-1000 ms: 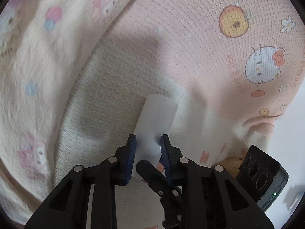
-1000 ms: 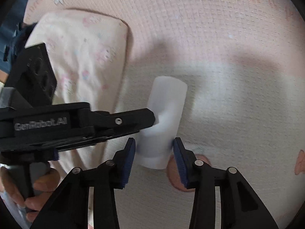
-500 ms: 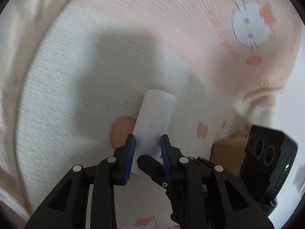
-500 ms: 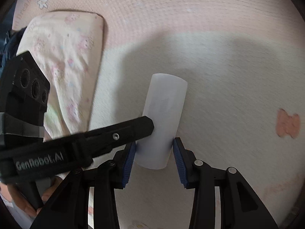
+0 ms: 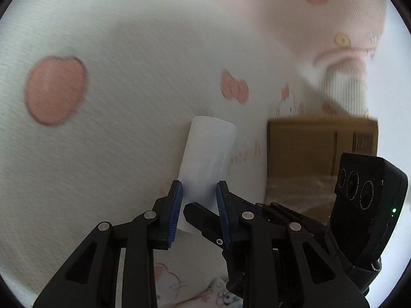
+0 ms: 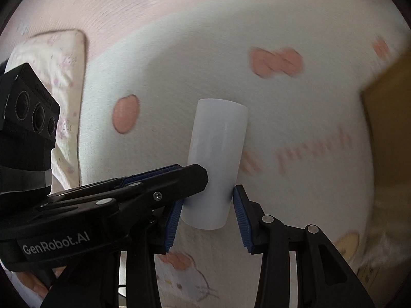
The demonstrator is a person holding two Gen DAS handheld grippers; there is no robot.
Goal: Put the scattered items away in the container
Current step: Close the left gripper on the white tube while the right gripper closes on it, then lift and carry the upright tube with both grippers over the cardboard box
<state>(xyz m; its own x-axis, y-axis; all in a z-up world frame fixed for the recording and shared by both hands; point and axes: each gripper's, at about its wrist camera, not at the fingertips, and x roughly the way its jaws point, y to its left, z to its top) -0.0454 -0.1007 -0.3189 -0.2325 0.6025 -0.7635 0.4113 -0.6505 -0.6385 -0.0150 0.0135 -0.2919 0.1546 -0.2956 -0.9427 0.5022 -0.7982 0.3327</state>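
I am holding a white tube (image 5: 208,159) between both my tools, and every place below is told from that tube. My left gripper (image 5: 199,205) points steeply down at the bedding, its blue pads (image 5: 175,211) pressed against the near end of the tube, one on each side. My right gripper (image 6: 208,214) points down more steeply and pinches the same near end, coming at it from another angle; its left pad (image 6: 171,224) touches the tube's wall, and its right pad (image 6: 241,220) touches the lower edge, though higher up I see a thin gap there. The tube tilts away from both tools, its far end raised over the blanket (image 5: 128,77), which is pale with pink prints and blurred.

My left wrist view shows a brown cardboard box (image 5: 321,151) to the right of the tube and a little beyond it, standing on the blanket, with my right tool's camera block (image 5: 367,192) in front of the box's lower right. It also shows one black finger of my right gripper crossing under the tube.

My right wrist view shows only a brown edge of that box (image 6: 390,118) far right of the tube. Left of the tube it shows a printed pillow (image 6: 64,59), my left tool's body reaching in from the side, and part of my hand (image 6: 33,282) below.
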